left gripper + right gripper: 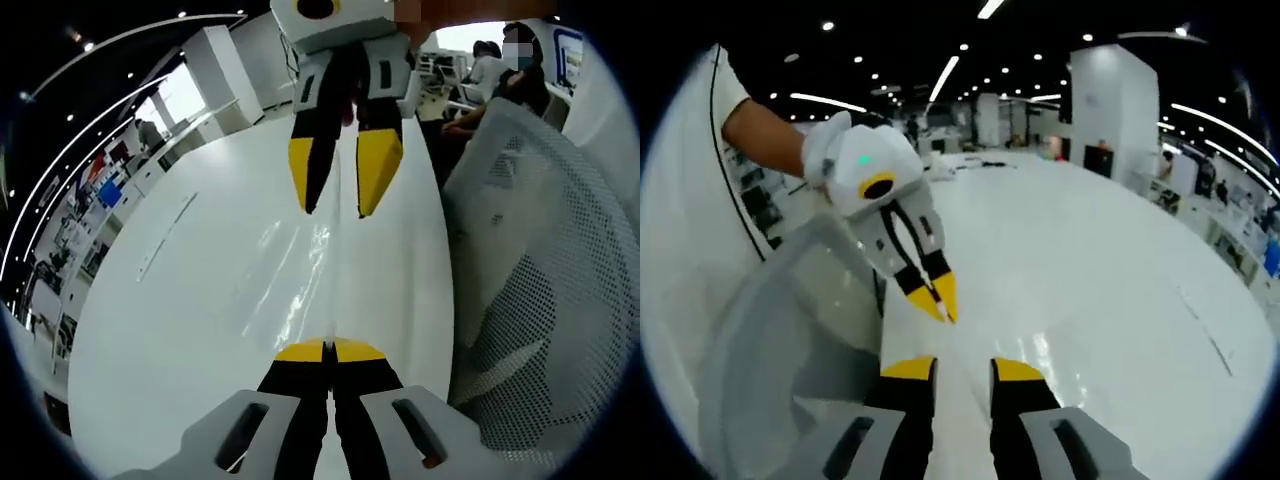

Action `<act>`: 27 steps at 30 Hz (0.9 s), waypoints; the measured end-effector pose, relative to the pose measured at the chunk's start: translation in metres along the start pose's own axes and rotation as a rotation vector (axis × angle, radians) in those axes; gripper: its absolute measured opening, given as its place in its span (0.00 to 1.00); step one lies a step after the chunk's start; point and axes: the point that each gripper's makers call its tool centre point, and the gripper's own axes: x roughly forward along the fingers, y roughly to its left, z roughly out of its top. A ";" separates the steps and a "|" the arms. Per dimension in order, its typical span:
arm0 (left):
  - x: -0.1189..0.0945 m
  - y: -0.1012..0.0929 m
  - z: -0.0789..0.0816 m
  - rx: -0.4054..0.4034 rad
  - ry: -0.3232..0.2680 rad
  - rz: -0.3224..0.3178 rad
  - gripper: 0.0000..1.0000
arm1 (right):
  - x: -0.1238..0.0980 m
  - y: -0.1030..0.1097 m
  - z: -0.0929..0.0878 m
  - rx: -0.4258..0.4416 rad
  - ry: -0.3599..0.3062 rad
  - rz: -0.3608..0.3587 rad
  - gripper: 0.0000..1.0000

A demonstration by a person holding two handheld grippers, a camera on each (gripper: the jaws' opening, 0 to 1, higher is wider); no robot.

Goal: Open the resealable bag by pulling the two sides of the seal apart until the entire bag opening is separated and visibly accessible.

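Note:
The clear resealable bag (300, 285) lies flat on the white table (180, 300) and shows mainly as glossy streaks. My left gripper (328, 350) has its yellow tips pressed together at the bag's near edge, and the film seems to run in between them. Facing it from the far side, my right gripper (335, 205) hovers over the bag's other end with its jaws apart and nothing in them. In the right gripper view my right gripper (962, 368) stands open low in the picture. Just beyond it, my left gripper (943, 305) points down, tips together.
A grey mesh chair back (530, 280) stands against the table's edge, and the chair back (790, 330) also appears beside the left gripper. A person's arm (760, 130) holds that gripper. People (490, 80) sit at desks farther back. The table (1110, 260) stretches wide beyond.

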 end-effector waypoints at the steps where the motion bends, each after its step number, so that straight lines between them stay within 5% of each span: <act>1: 0.000 0.000 0.001 0.002 -0.001 0.000 0.00 | 0.003 0.002 0.003 -0.006 -0.002 0.005 0.17; 11: 0.000 -0.004 0.007 0.019 0.006 -0.012 0.00 | 0.029 0.015 0.015 -0.062 0.003 0.045 0.14; 27: -0.001 -0.009 0.015 0.034 0.001 -0.034 0.00 | 0.040 0.019 0.017 -0.130 0.023 0.056 0.03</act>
